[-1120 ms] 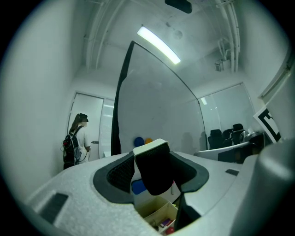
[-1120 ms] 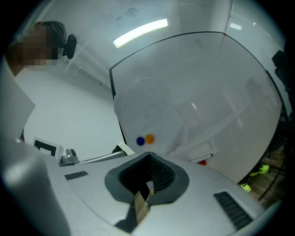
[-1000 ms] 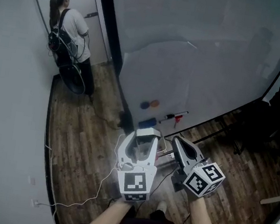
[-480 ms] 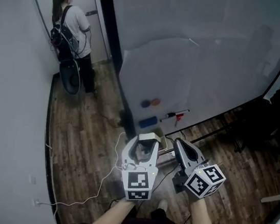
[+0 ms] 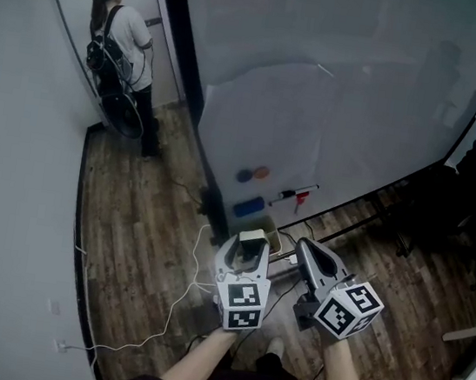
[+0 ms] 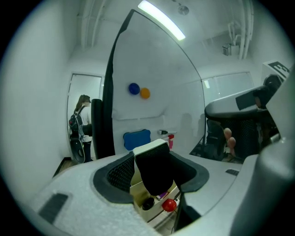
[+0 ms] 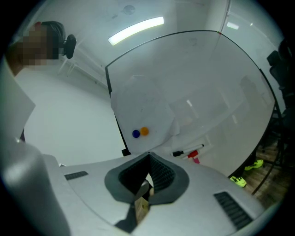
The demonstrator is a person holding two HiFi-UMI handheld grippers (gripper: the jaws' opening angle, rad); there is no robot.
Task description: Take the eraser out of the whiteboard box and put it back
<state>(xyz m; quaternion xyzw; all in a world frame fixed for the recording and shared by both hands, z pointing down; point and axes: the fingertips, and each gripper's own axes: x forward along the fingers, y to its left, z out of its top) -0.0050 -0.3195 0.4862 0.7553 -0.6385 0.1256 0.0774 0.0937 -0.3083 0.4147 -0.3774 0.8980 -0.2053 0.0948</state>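
Now left tool (image 5: 248, 241), clamped on eraser (image 6: 154, 169), sits lower above box (image 6: 139, 192); right tool (image 5: 304, 248) closed.

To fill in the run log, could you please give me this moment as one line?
left gripper: shut on eraser, held over whiteboard box | right gripper: shut on whiteboard box wall

The eraser (image 6: 154, 168) (black felt, white back) stands upright over the cream box (image 6: 140, 193).
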